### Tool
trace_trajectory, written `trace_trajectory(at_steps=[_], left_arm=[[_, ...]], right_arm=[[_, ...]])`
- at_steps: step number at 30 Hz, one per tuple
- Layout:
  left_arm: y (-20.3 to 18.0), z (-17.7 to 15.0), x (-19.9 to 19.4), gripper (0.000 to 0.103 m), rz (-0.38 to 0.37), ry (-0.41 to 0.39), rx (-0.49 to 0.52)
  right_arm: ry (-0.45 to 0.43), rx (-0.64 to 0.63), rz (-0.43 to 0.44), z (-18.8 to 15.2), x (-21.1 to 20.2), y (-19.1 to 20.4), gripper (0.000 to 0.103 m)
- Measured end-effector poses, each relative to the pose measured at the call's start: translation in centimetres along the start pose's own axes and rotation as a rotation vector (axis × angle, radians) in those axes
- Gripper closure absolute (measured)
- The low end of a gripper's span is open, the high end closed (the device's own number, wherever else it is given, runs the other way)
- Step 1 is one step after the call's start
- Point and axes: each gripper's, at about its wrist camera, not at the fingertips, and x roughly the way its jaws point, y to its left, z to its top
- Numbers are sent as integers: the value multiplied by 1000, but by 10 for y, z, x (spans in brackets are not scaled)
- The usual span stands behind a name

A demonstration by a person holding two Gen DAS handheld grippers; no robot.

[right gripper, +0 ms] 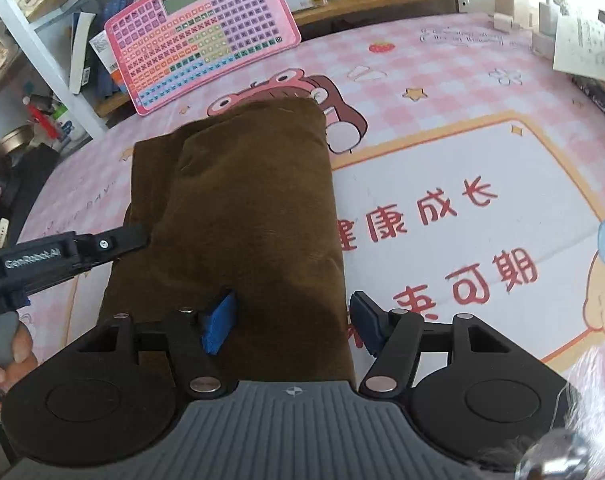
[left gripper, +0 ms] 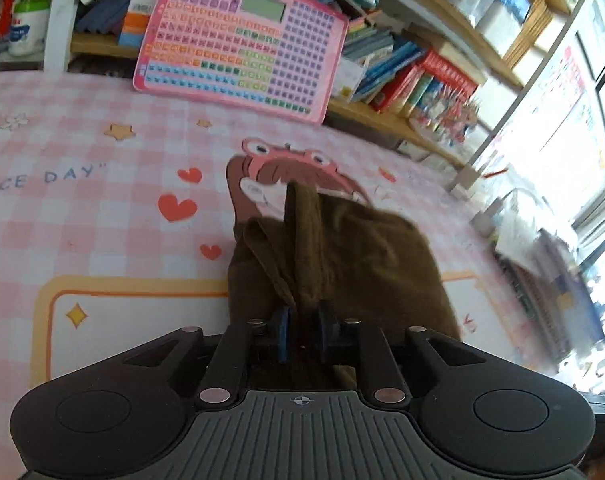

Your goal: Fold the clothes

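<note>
Garment fold between blurred pads

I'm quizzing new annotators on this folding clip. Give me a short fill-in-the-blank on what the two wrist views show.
1. The garment being folded is ____ in colour.
2. The left gripper has a bunched fold of cloth ____ its blue pads.
3. The right gripper has its jaws ____ over the cloth.
4. The pink keyboard toy leans against the ____.

Missing words: brown; between; open; bookshelf
</note>
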Motion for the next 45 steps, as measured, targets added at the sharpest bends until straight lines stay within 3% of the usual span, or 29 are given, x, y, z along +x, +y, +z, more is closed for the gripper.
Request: trace_trajectory(at_steps=[1, 5, 6, 7, 9, 14, 17, 20, 21, 22, 25, 28, 32, 34, 39, 41, 45], left_arm=[[0, 0, -4, 68, 6, -10, 0], [-2, -1, -13, 50, 19, -16, 0], [-3, -3, -14, 37, 21, -10, 0], [-3, -5, -14, 32, 26, -3, 3], [0, -9, -12, 27, 33, 21, -11], [13, -16, -5, 27, 6, 68, -96], [15, -19, 4, 29, -22, 100, -145], [14, -22, 11, 43, -46, 117, -177], [12, -22, 12, 47, -38, 122, -175], [9, -22, 13, 53, -29, 127, -173], [-8, -20, 8, 69, 3, 117, -94], [-33, -21, -3, 73, 53, 84, 37], [-50, -30, -16, 73, 51, 49, 127], [-47, -31, -15, 73, 39, 71, 118], [-31, -31, -9, 67, -1, 126, 34], [-24, -31, -7, 63, -18, 139, -7], [-6, -32, 3, 53, -50, 168, -120]], right_arm=[[-5, -3, 2, 1, -2, 1, 43], [-41, 21, 28, 7, -9, -1, 42], [-40, 33, 28, 7, -8, -2, 42], [-38, 46, 27, 8, -7, -4, 42], [-32, 75, 27, 10, -5, -8, 42], [-1, 170, 73, 12, 1, -18, 41], [53, 290, 126, 12, 9, -31, 40], [71, 332, 150, 12, 12, -34, 40], [72, 336, 156, 13, 13, -34, 47], [73, 323, 157, 13, 13, -32, 59], [46, 183, 130, 14, 8, -13, 74], [-30, -37, 70, 9, -4, 14, 78], [-102, -163, 34, -1, -20, 24, 80], [-109, -188, 25, -6, -25, 24, 80], [-30, -72, 52, -6, -17, 4, 74], [-11, -20, 51, -4, -15, -3, 64], [35, 80, 78, -2, -9, -16, 53]])
